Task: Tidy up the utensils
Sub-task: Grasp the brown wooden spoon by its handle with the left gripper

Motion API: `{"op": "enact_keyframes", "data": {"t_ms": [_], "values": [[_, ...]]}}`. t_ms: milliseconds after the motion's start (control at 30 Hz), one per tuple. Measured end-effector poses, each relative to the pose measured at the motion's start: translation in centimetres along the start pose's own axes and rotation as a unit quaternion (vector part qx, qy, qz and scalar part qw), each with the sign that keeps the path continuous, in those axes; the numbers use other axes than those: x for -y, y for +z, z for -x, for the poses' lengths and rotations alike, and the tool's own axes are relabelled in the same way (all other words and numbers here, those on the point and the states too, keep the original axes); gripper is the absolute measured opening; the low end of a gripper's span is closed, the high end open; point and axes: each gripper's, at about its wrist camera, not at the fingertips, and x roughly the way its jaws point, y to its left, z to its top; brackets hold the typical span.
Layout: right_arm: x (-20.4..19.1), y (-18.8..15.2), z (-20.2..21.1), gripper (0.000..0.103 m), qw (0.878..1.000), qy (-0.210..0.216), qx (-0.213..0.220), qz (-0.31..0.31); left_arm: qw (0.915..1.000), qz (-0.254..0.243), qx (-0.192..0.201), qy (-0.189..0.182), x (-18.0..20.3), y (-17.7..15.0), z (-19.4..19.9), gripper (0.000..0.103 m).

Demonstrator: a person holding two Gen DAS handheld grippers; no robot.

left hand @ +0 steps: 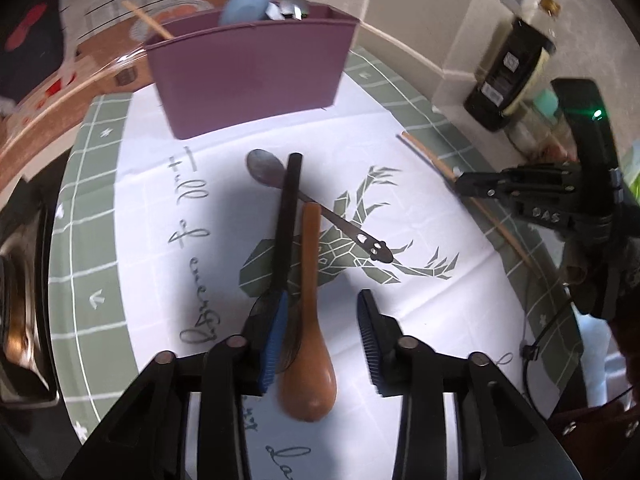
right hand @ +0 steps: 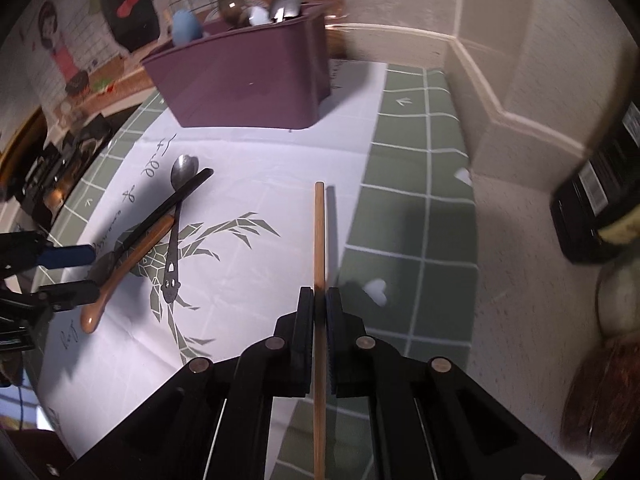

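Note:
A purple utensil bin [left hand: 252, 76] [right hand: 244, 80] stands at the back of the cloth, holding a blue spoon [left hand: 246, 2], metal spoons and a wooden stick. A brown wooden spoon [left hand: 308, 312] [right hand: 128, 264], a black-handled utensil [left hand: 288, 224] [right hand: 168, 208] and a metal spoon [left hand: 280, 184] [right hand: 176, 216] lie crossed on the cloth. My left gripper [left hand: 324, 344] [right hand: 80, 272] is open around the wooden spoon's bowl end. My right gripper [right hand: 319, 312] [left hand: 460, 182] is shut on a wooden chopstick [right hand: 319, 240] [left hand: 472, 204].
A white and green tablecloth [left hand: 424, 128] [right hand: 408, 184] covers the table. A dark bottle [left hand: 508, 76] [right hand: 600, 200] stands by the wall corner at the right. Dark clutter [right hand: 52, 168] sits beyond the cloth's left edge.

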Motion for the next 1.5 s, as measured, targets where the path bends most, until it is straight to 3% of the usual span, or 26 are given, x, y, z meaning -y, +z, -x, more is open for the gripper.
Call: {"op": "enact_keyframes", "data": {"t_ms": [233, 467, 767, 867, 967, 1167, 1300, 1500], "values": [[0.6, -1.1, 1.0, 0.006, 1.000, 0.008, 0.009, -0.025, 0.9980, -0.037, -0.043, 0.029, 1.1, 1.4, -2.1, 0.021], [0.3, -1.3, 1.6, 0.006, 0.999, 0.003, 0.018, -0.026, 0.9950, -0.050, -0.072, 0.047, 1.5, 2.7, -3.8, 0.020], [-0.4, -1.3, 1.9, 0.006, 0.999, 0.009, 0.027, -0.026, 0.9924, -0.019, -0.113, 0.046, 1.5, 5.0, -4.9, 0.019], [-0.5, -1.3, 1.7, 0.006, 0.999, 0.010, 0.026, -0.027, 0.9929, -0.028, -0.106, 0.047, 2.0, 5.3, -5.1, 0.012], [-0.6, -1.3, 1.4, 0.006, 0.999, 0.011, 0.024, -0.026, 0.9951, -0.020, -0.084, 0.047, 2.4, 5.0, -4.9, 0.011], [-0.2, -1.1, 1.4, 0.006, 0.999, 0.027, 0.031, -0.036, 0.9987, 0.048, -0.016, 0.001, 1.0, 3.7, -1.4, 0.011], [0.3, -0.7, 2.5, 0.006, 0.997, 0.044, 0.050, -0.045, 0.9944, 0.091, 0.054, -0.010, -0.6, 2.9, 2.5, 0.011], [0.8, 0.0, 4.0, 0.006, 0.995, 0.055, 0.073, -0.051, 0.9849, 0.126, 0.118, -0.017, -1.9, 2.8, 5.8, 0.011]]}}
